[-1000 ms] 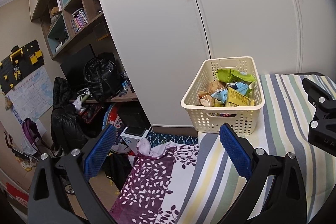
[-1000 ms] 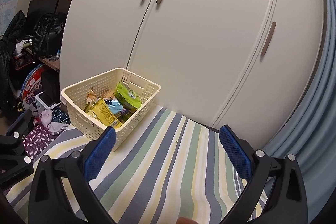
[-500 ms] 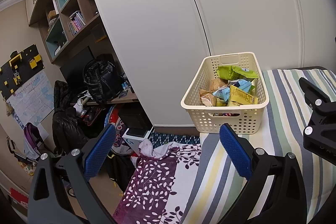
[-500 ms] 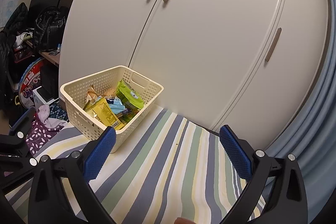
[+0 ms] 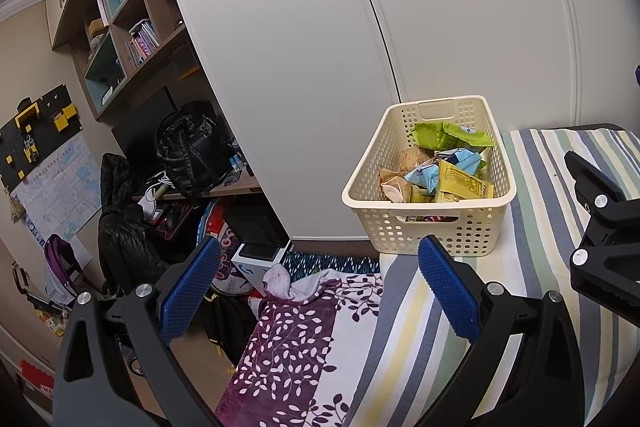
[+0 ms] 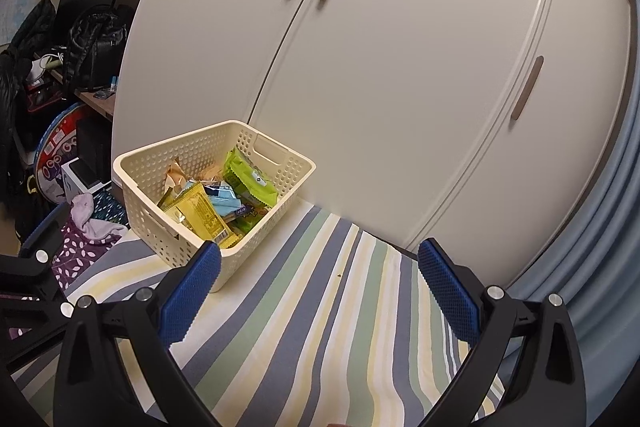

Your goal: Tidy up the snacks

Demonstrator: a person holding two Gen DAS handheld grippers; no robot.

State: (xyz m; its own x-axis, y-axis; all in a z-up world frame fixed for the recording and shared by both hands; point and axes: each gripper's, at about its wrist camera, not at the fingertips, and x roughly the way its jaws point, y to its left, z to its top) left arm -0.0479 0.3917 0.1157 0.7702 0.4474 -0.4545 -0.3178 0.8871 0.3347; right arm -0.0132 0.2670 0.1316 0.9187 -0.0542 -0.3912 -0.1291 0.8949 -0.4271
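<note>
Both tongs (image 5: 318,289) (image 6: 318,289) agape, empty, snack basket (image 5: 430,227) (image 6: 152,163) just beyond.

even indoor light, sharp centre, bent dark edges; shelves perhaps slightly dim.

We can read almost nothing here. The yellow snack packet (image 5: 464,183) in the cream perforated plastic basket (image 5: 432,231) carries dark print, and so does the green packet (image 6: 250,181), but all of it is too small for us to make out. The pale wall map (image 5: 56,183) and the round red package on the floor (image 6: 60,155) show markings that we cannot decipher.
</note>
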